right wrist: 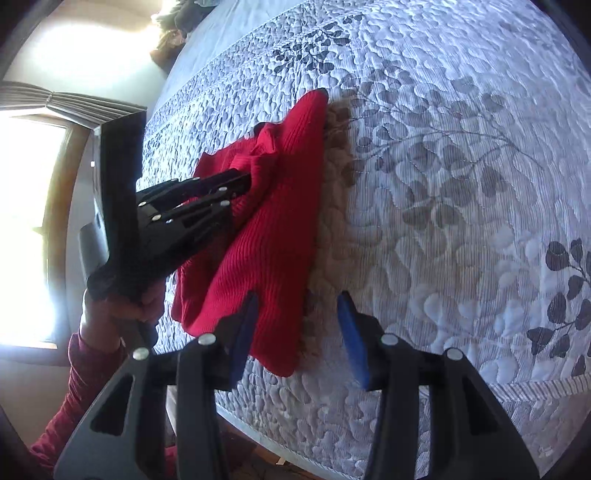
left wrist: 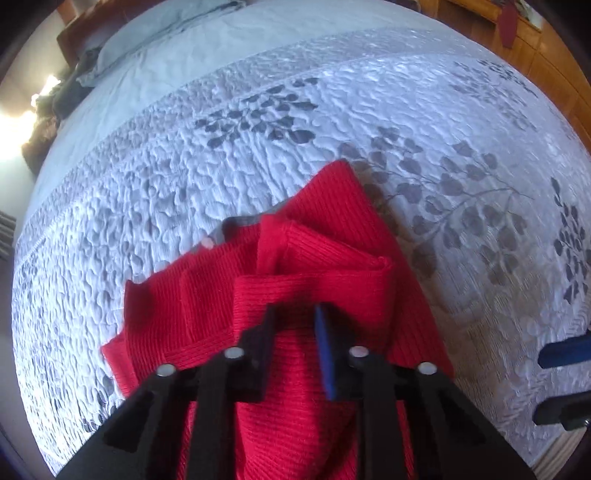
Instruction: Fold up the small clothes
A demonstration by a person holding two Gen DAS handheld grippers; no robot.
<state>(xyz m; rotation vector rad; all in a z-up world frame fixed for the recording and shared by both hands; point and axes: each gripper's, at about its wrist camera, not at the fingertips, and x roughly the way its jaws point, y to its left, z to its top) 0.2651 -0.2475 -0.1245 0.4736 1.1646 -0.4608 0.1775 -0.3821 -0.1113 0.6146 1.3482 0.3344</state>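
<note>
A small red ribbed garment (left wrist: 332,251) lies bunched and partly folded on the quilted bedspread (left wrist: 184,177). My left gripper (left wrist: 295,317) is shut on a fold of the red garment and holds that fold raised; it also shows in the right wrist view (right wrist: 247,181), gripping the cloth from the left. My right gripper (right wrist: 297,306) is open and empty, its fingers astride the near corner of the garment (right wrist: 266,240) without pinching it. Its blue-padded fingertips (left wrist: 565,350) show at the right edge of the left wrist view.
The bedspread (right wrist: 461,166) is white-grey with a leaf print. A pillow (left wrist: 155,33) and dark clothes (left wrist: 70,92) lie at the head of the bed. A wooden cabinet (left wrist: 535,48) stands beyond the bed. The bed's near edge (right wrist: 295,439) and a bright window (right wrist: 29,221) are at the left.
</note>
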